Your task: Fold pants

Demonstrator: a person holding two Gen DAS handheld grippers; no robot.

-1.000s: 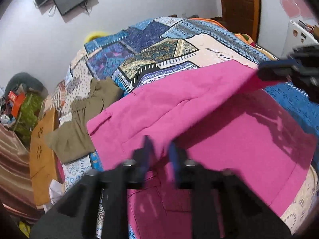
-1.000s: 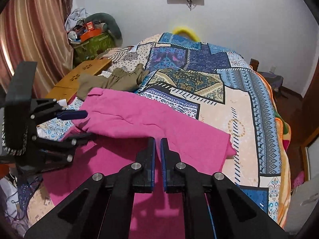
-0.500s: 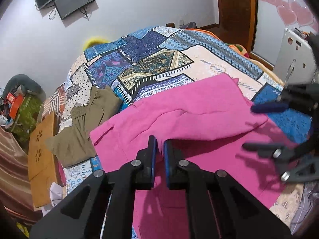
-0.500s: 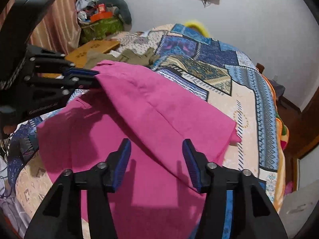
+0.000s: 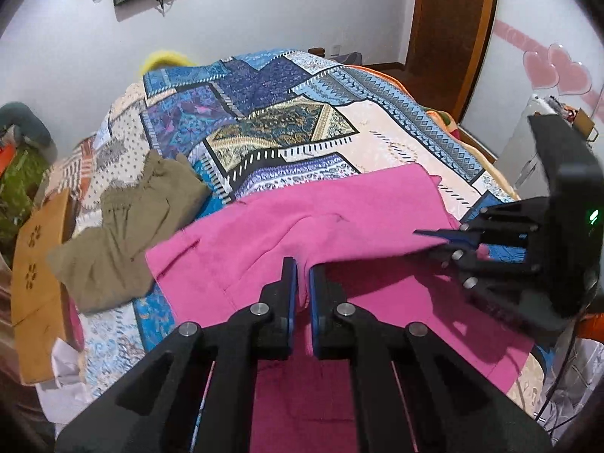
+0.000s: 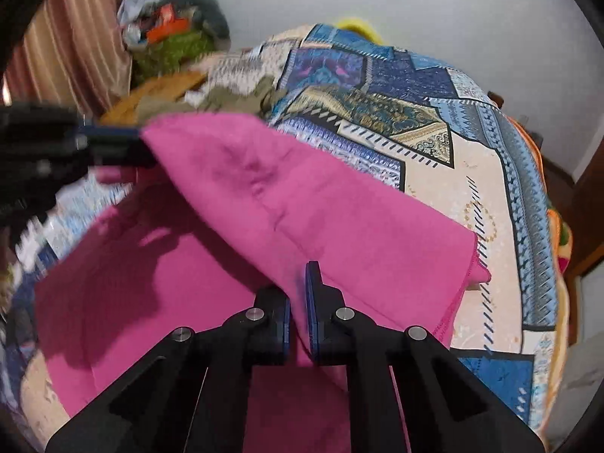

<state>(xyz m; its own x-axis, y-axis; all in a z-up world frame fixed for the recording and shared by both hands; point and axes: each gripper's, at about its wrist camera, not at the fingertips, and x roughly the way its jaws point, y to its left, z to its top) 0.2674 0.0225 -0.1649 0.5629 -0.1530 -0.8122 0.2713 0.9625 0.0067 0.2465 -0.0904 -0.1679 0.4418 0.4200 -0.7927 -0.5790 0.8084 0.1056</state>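
Observation:
Pink pants [image 5: 358,222] lie on the patchwork bedspread [image 5: 287,124], with their upper layer lifted over the lower one. My left gripper [image 5: 303,279] is shut on a fold of the pink fabric at the near left. My right gripper [image 6: 298,294] is shut on the same lifted layer near its right side; it also shows at the right of the left wrist view [image 5: 445,241]. The pants also fill the right wrist view [image 6: 302,204], and the left gripper [image 6: 113,143] shows blurred at the left there, holding the raised edge.
Olive-green pants [image 5: 124,226] lie crumpled on the bed to the left. An orange wooden board [image 5: 37,287] stands at the bed's left edge. A clutter pile [image 6: 170,37] and curtain [image 6: 71,49] are at the far left. A door [image 5: 453,30] and white appliance [image 5: 528,143] are right.
My right gripper was open half a second ago and has shut on the pink fabric. The lifted layer has been drawn nearer. My left gripper stays shut on the fabric.

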